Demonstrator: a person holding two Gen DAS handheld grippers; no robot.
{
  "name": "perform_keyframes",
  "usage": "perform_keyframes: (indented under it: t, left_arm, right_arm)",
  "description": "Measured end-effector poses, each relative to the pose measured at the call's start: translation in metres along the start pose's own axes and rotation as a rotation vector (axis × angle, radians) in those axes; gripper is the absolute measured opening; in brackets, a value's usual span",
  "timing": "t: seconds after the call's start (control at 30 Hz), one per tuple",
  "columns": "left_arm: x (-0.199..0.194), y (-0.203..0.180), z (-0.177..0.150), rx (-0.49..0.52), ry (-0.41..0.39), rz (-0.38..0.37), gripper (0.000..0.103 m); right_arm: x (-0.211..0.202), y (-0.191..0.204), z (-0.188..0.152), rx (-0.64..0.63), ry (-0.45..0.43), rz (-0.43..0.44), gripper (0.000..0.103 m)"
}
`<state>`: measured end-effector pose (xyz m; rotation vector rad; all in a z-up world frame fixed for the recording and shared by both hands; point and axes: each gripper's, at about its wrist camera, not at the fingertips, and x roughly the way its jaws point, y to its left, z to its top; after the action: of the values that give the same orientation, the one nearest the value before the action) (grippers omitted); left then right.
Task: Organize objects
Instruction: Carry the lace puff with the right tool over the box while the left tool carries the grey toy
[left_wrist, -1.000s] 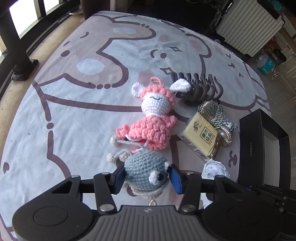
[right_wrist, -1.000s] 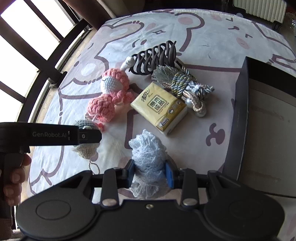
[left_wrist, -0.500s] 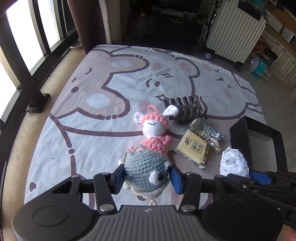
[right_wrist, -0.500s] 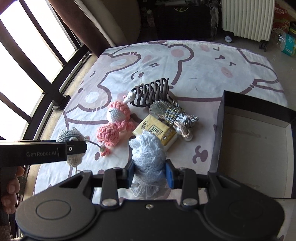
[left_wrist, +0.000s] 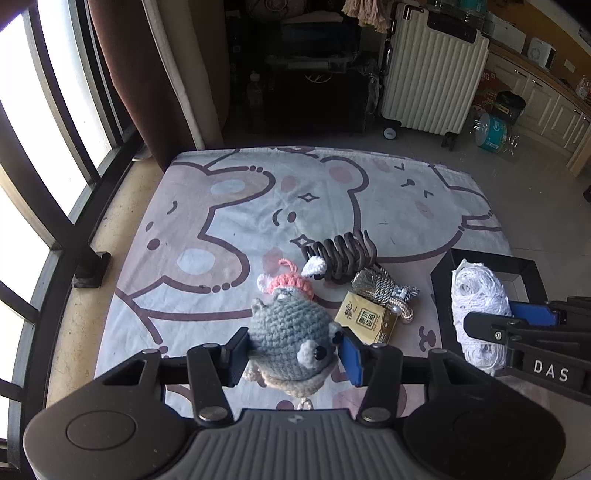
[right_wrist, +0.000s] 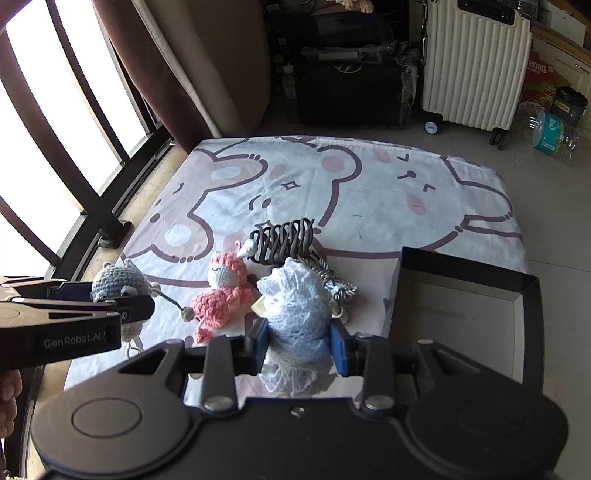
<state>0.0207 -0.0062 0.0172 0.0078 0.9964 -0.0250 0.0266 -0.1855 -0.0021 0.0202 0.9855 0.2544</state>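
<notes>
My left gripper (left_wrist: 293, 350) is shut on a grey crochet toy (left_wrist: 290, 341) and holds it high above the mat; it also shows in the right wrist view (right_wrist: 118, 286). My right gripper (right_wrist: 298, 341) is shut on a white lace bundle (right_wrist: 297, 310), lifted just left of the black box (right_wrist: 465, 314); the bundle also shows in the left wrist view (left_wrist: 480, 306). On the mat lie a pink crochet doll (right_wrist: 225, 291), a dark claw hair clip (left_wrist: 341, 254), a yellow tissue pack (left_wrist: 367, 321) and a coil of cord (left_wrist: 384, 290).
The cartoon-bear mat (left_wrist: 332, 199) lies on the floor. Window bars (left_wrist: 48, 184) run along the left. A white suitcase (left_wrist: 432, 70) and dark furniture stand beyond the far edge. A water bottle (left_wrist: 493, 133) lies on the floor at right.
Both grippers have risen well above the mat with their loads. The grey toy and the lace bundle left the mat. The view now takes in the whole mat and room.
</notes>
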Motion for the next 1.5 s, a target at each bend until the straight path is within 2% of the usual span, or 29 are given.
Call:
perform_keyframes:
  t: [0.23,0.67,0.93,1.5]
  left_arm:
    - [-0.017,-0.009,0.013,0.019,-0.036,0.004,0.052]
    - [-0.024,-0.028,0.023,0.029,-0.061,-0.004,0.052]
    - [-0.016,-0.071,0.029,0.075,-0.065,-0.051,0.052]
    - [0.022,-0.157,0.026,0.133,-0.026,-0.202,0.052]
  right_arm:
    - [-0.02,-0.007,0.011,0.024,-0.038,-0.018,0.036]
    - [-0.038,-0.02,0.015,0.039,-0.072,-0.027,0.036]
    - [-0.04,-0.047,0.012,0.067,-0.077,-0.052,0.036]
    - [-0.044,-0.132,-0.008,0.198,-0.08,-0.178,0.036]
